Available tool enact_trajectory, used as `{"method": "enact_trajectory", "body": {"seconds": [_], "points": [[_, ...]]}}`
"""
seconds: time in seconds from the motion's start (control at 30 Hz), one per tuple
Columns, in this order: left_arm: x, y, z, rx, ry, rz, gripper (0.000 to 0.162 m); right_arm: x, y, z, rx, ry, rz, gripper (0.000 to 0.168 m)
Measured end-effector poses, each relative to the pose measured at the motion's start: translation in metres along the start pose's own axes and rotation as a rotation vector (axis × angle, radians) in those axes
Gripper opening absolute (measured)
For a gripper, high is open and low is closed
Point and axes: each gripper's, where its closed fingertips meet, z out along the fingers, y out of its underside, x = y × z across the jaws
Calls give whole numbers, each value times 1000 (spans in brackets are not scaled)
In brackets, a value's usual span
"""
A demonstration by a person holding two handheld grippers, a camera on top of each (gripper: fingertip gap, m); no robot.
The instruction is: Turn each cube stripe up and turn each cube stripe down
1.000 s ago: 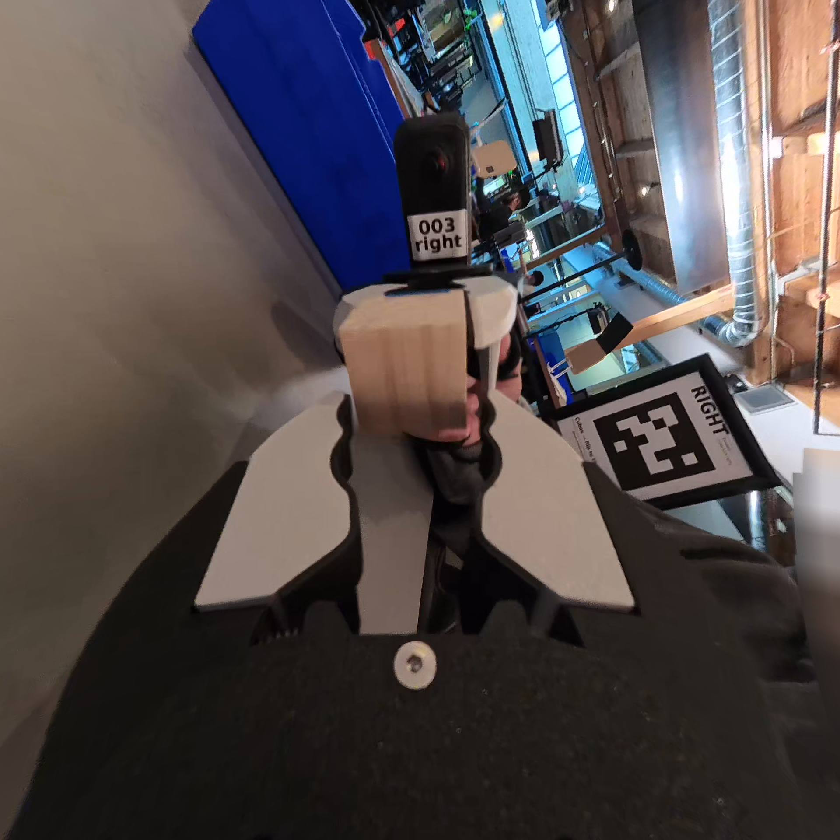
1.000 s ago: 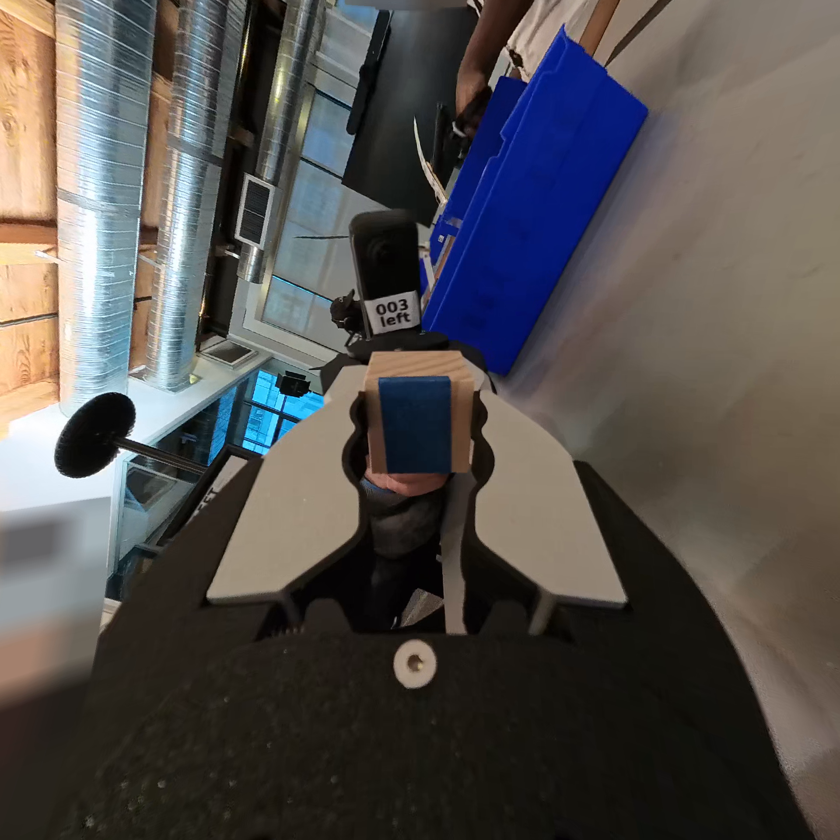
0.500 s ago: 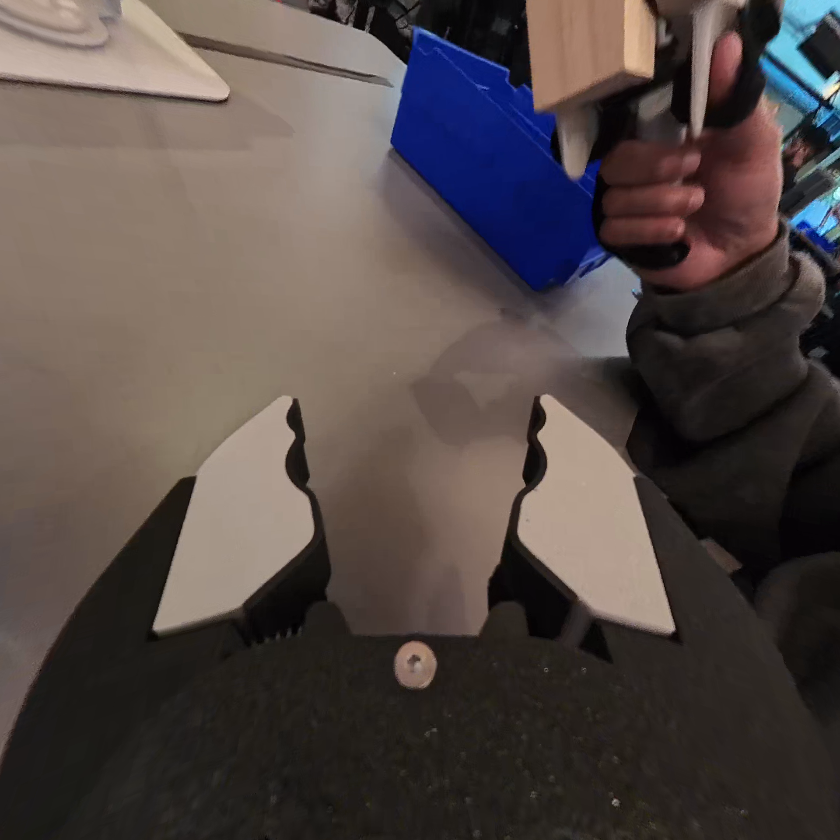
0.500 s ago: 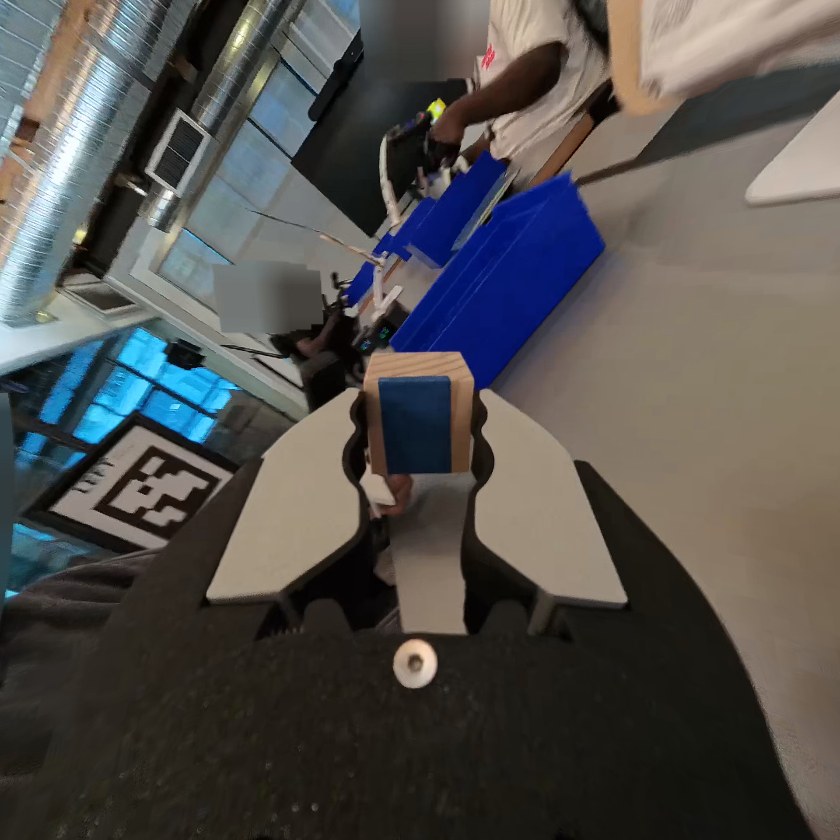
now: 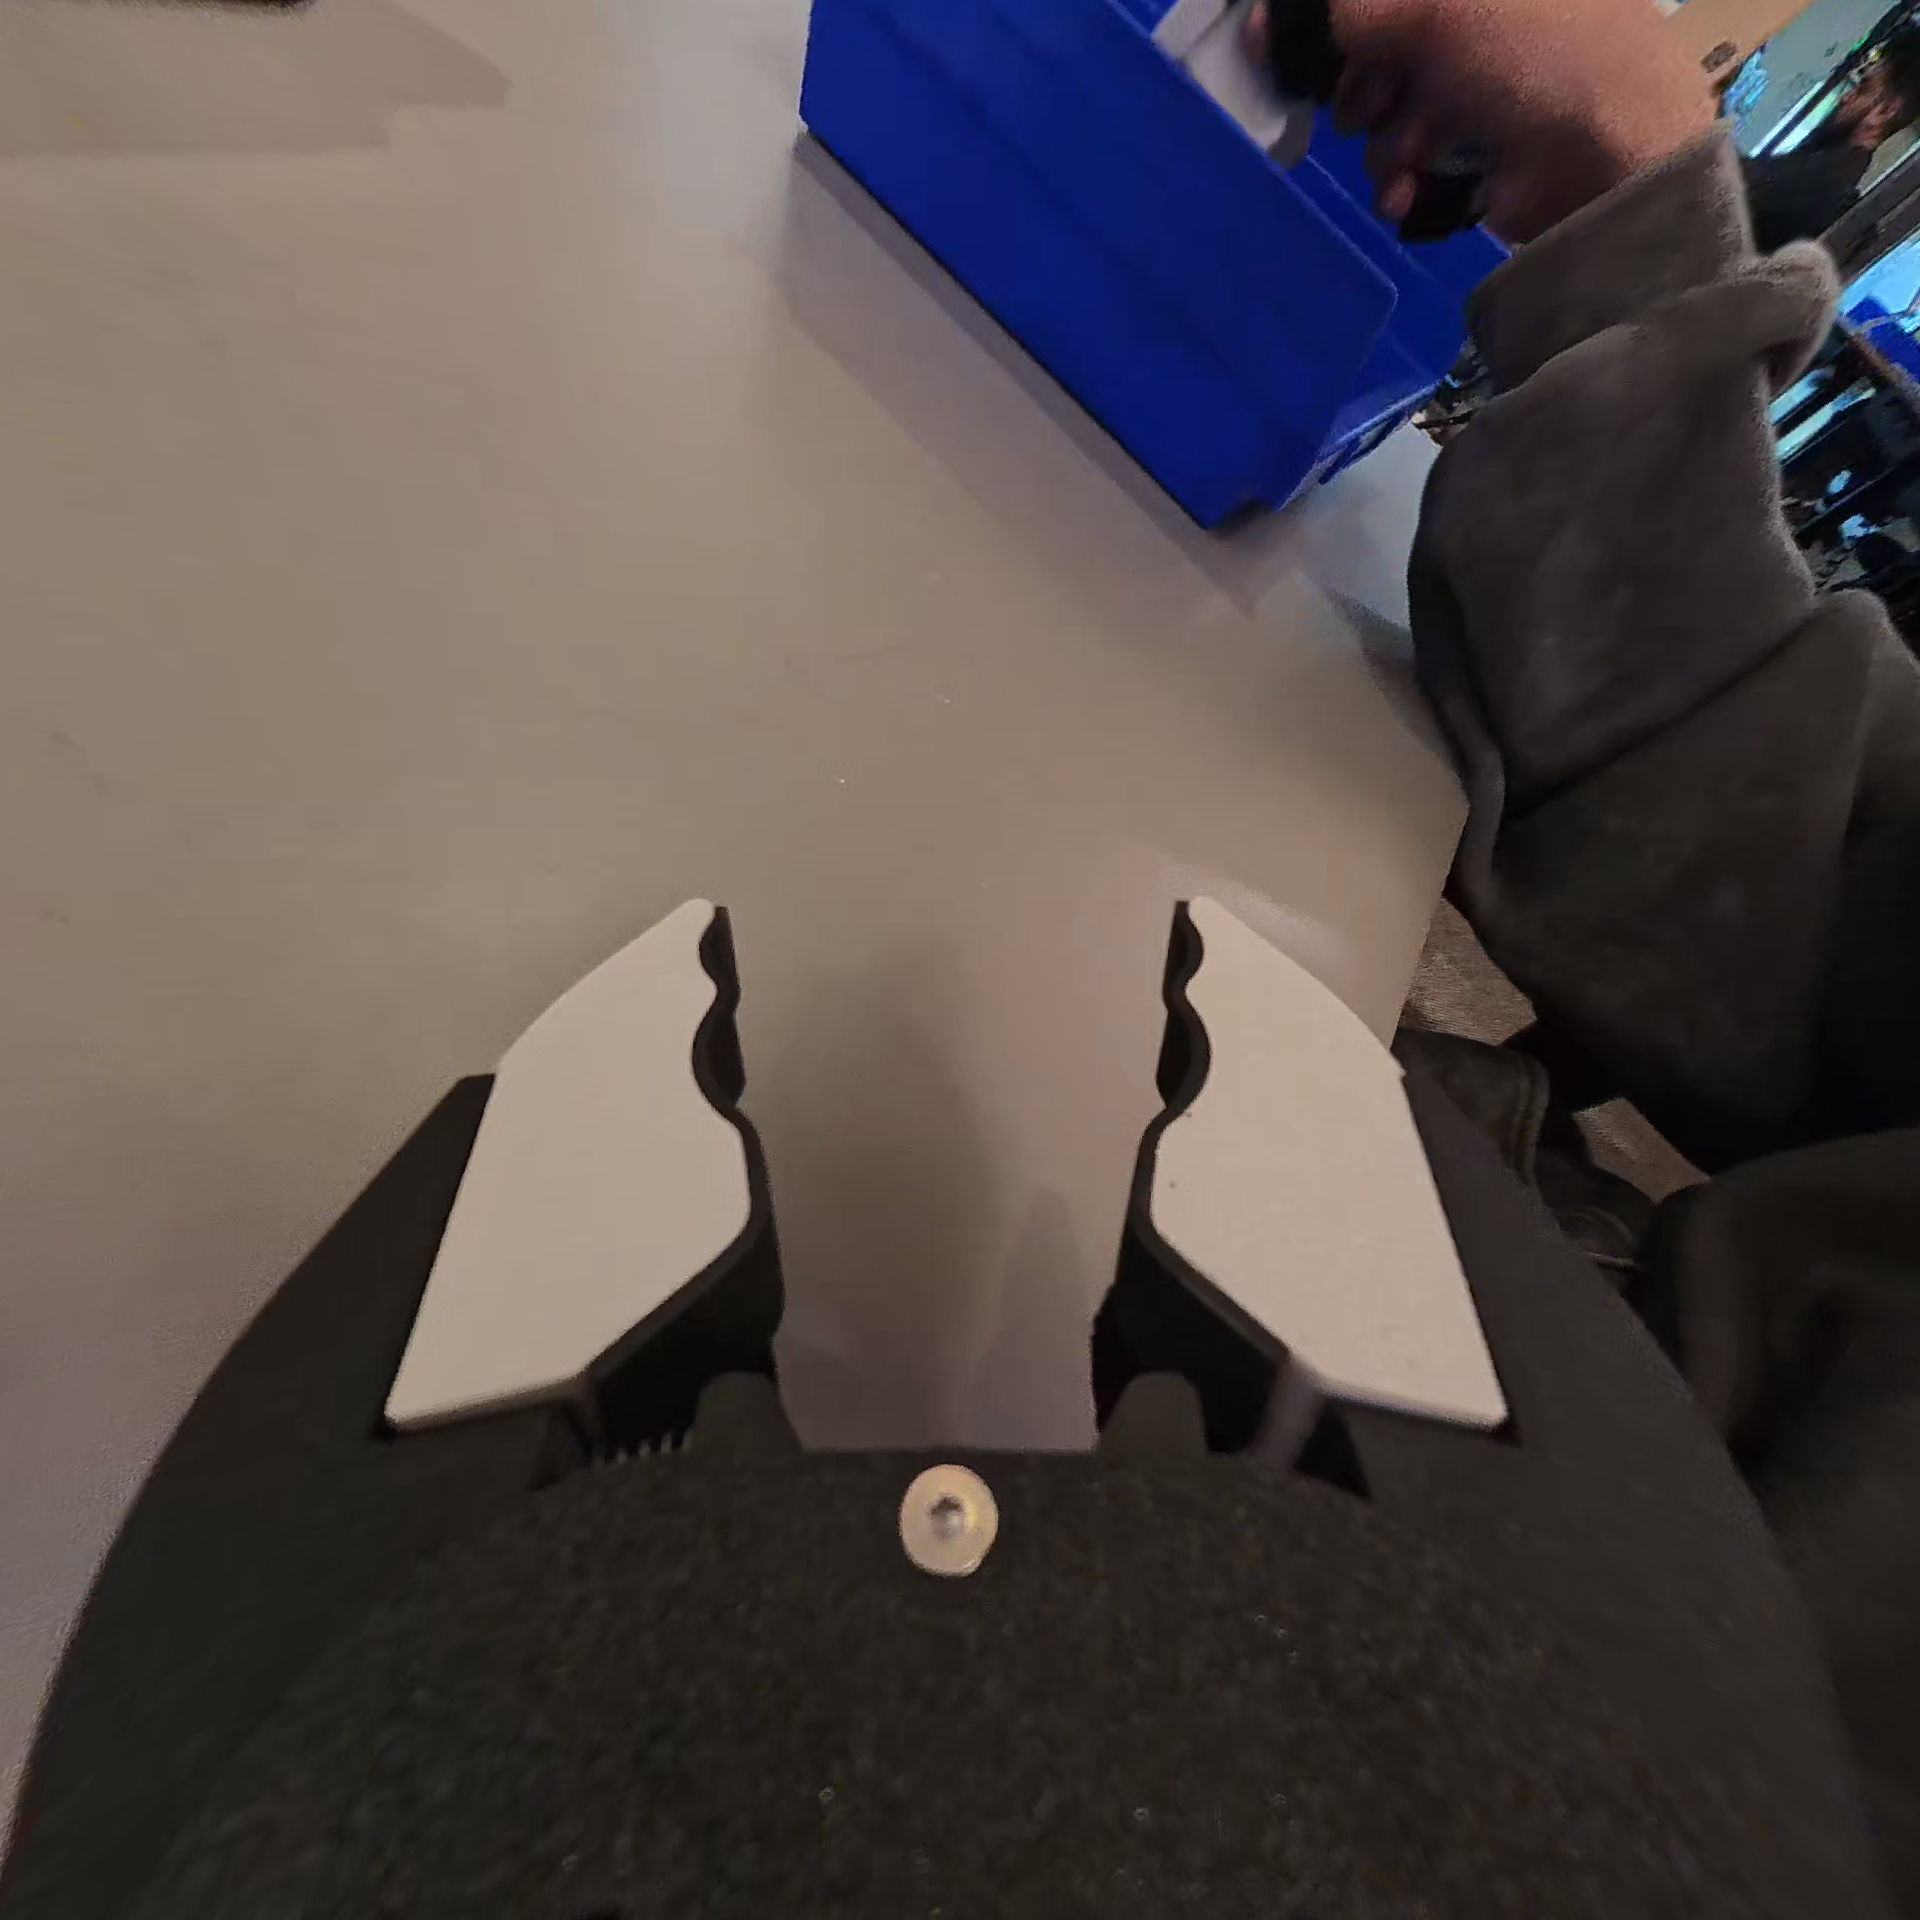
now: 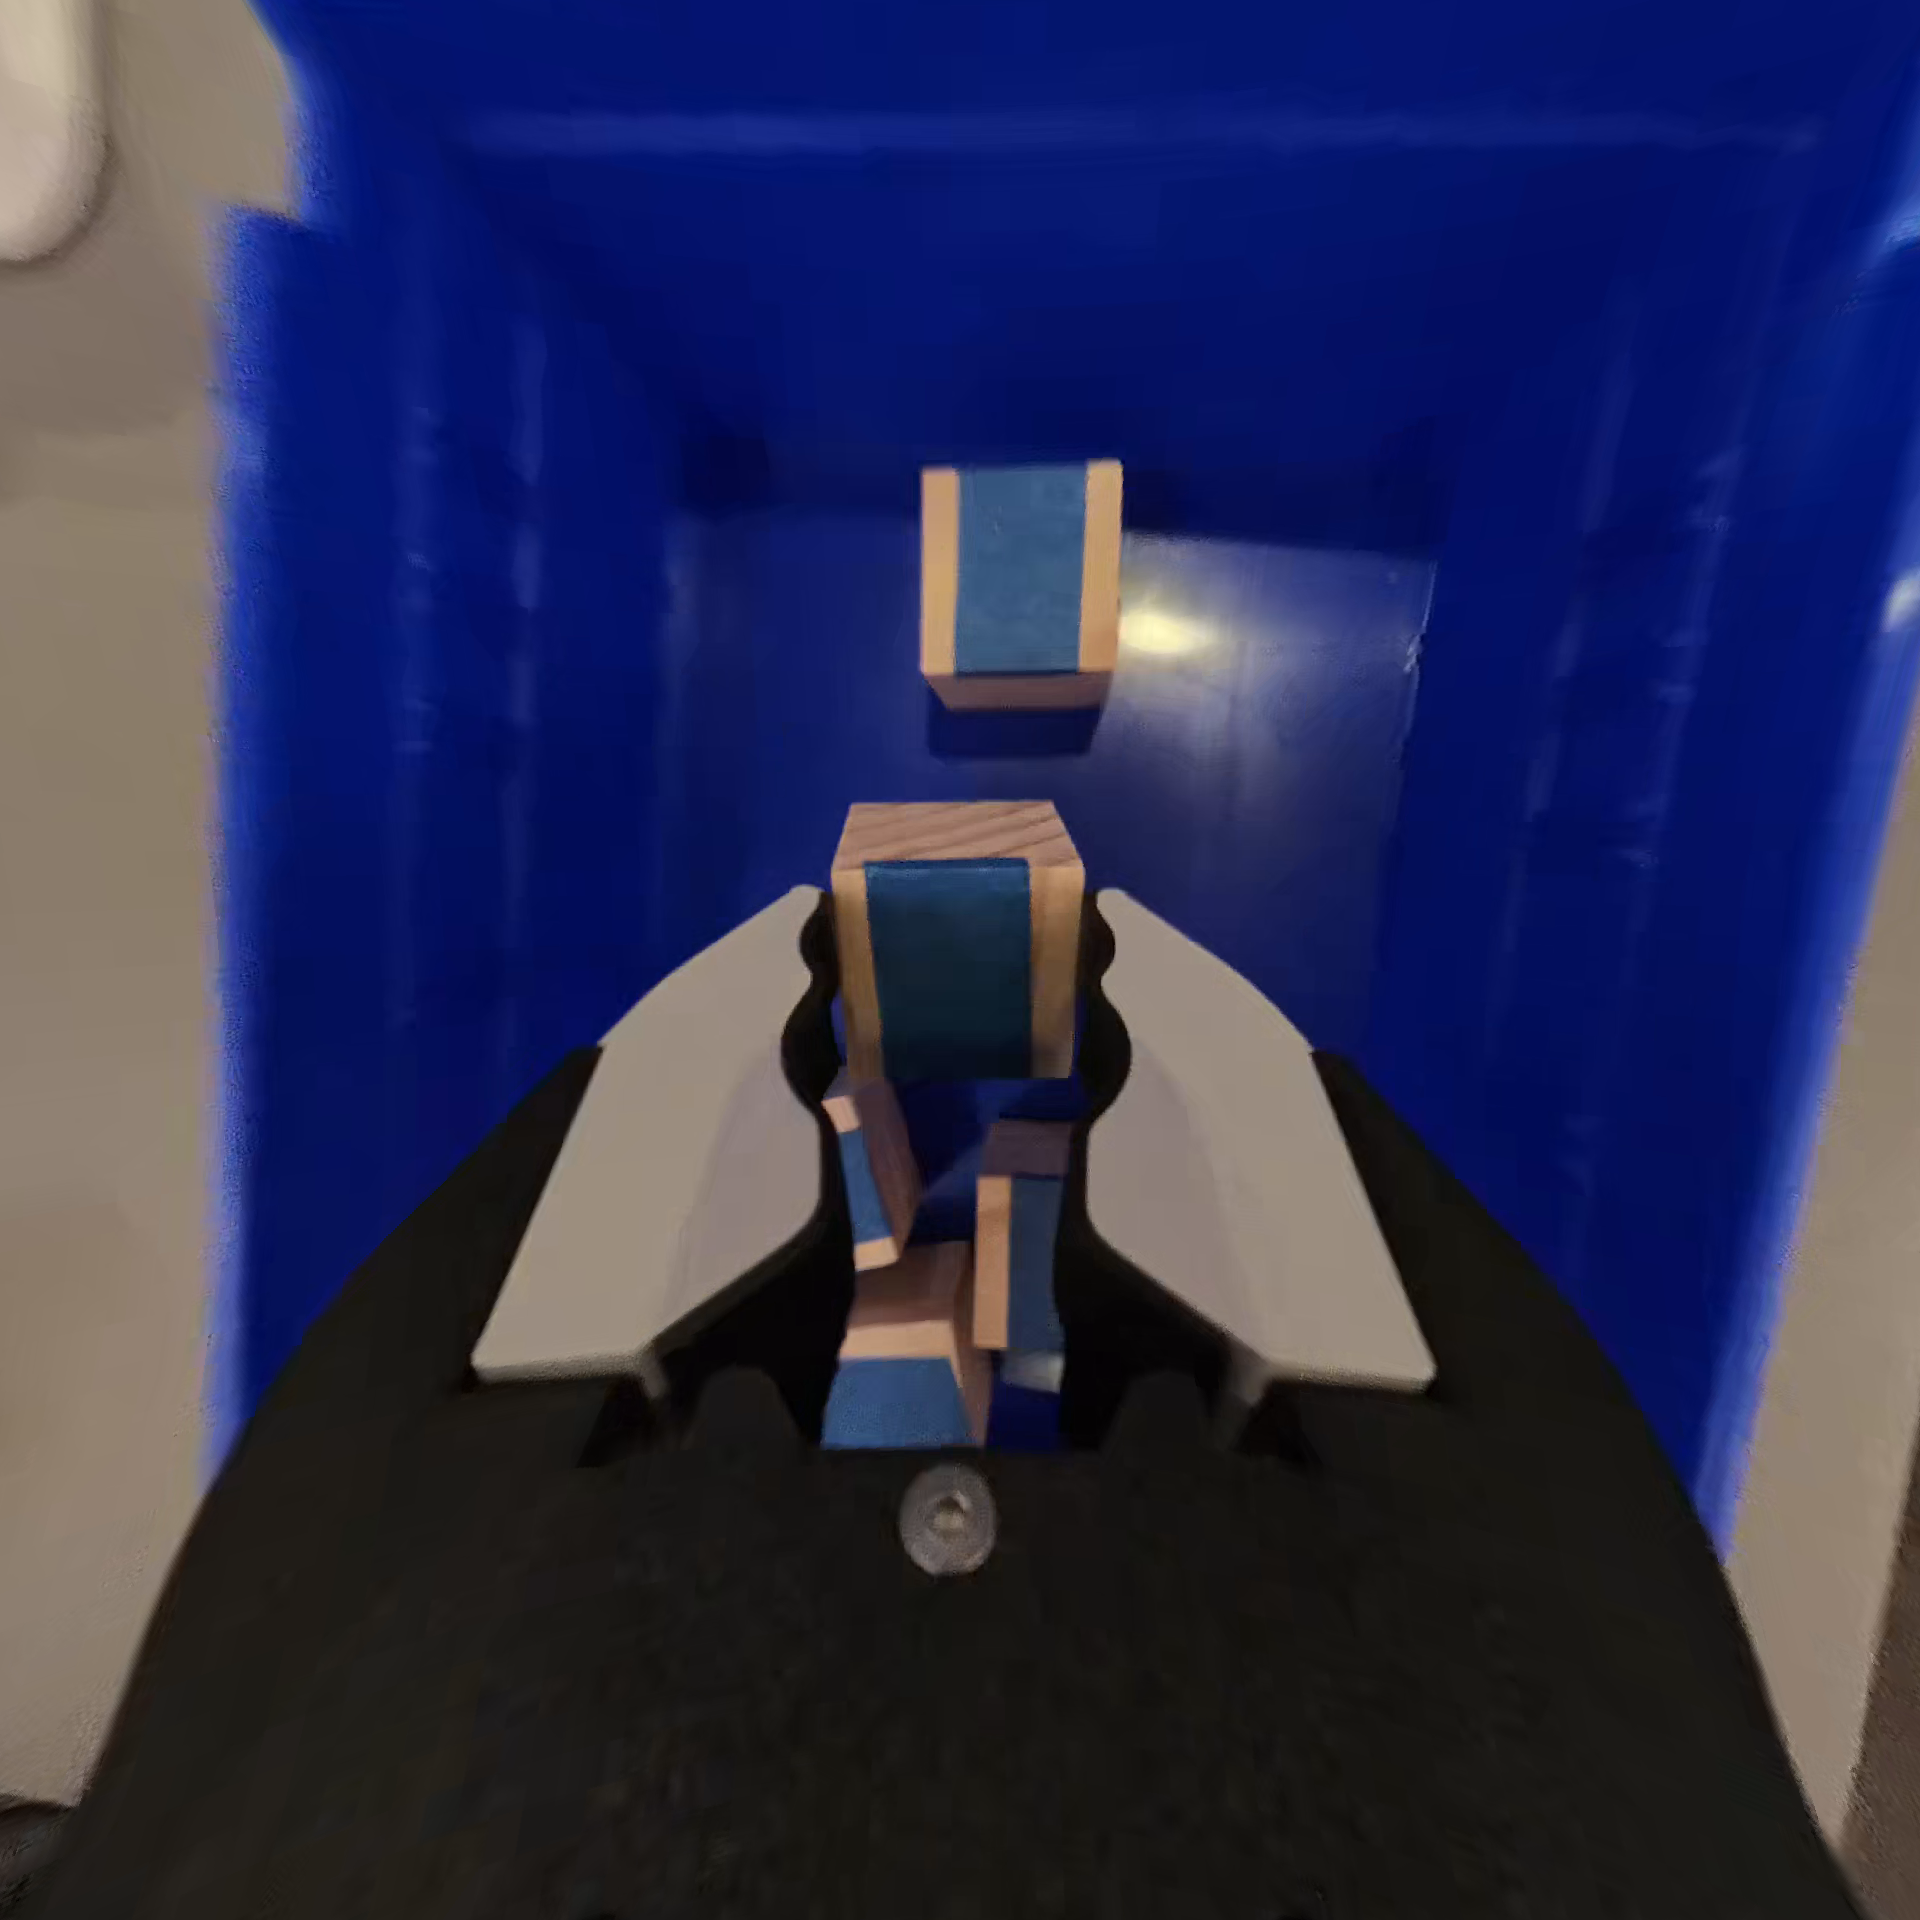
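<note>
In the left wrist view, the left hand-held gripper [image 5: 951,997] sits released, jaws spread wide with nothing between them, hovering over the bare grey counter [image 5: 416,623] in the lower middle of the frame. It looks parked out of the way, so that the other side can work. In the upper right, the blue bin [image 5: 1091,239] rests on the counter, and a person's hand [image 5: 1507,114] in a grey sleeve [image 5: 1621,540] reaches over its rim; what that hand carries is mostly cut off by the frame edge.

In the right wrist view, the right hand-held gripper [image 6: 956,935] points down into the blue bin [image 6: 416,623] and is clenched on a wooden cube [image 6: 956,966], gripped on its plain side faces so that the blue stripe faces the camera. That hold probably lets the cube be set down in a chosen orientation. Above it in the frame, a second cube [image 6: 1020,582] lies on the bin floor stripe up, apart from the held one. Below, between the jaws, several more cubes [image 6: 935,1247] lie jumbled at mixed angles, seemingly not yet sorted.
</note>
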Motion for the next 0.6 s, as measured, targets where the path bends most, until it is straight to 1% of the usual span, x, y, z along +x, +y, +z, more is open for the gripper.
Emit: {"method": "enact_trajectory", "body": {"seconds": [0.1, 0.2, 0.27, 0.3, 0.33, 0.4, 0.47, 0.5, 0.53, 0.6], "points": [[-3, 2, 0, -7, -1, -13, 78, 5, 10, 21, -119, 95, -39, 44], [-4, 5, 2, -23, -9, -7, 78, 5, 13, 31, -160, 120, -38, 44], [-1, 8, 3, -34, -4, -2, 78, 4, 11, 30, -147, 124, -51, 44], [-1, 9, 3, -40, -4, 3, 78, 3, 9, 28, -131, 117, -58, 48], [-1, 10, 4, -49, -8, 10, 77, 2, 6, 22, -112, 111, -63, 58], [-5, 13, 5, -71, -40, 31, 73, -5, -1, -2, -48, 83, -92, 60], [-9, 12, 4, -69, -72, 53, 72, -28, -11, -46, 92, -8, -127, 50], [-10, 11, 2, -62, -80, 57, 72, -51, -17, -73, 200, -104, -152, 47], [-10, 8, 0, -47, -85, 59, 72, -78, -21, -103, 325, -226, -195, 47], [-13, 0, -6, -3, -114, 74, 72, -138, -19, -156, 589, -473, -300, 54]]}}
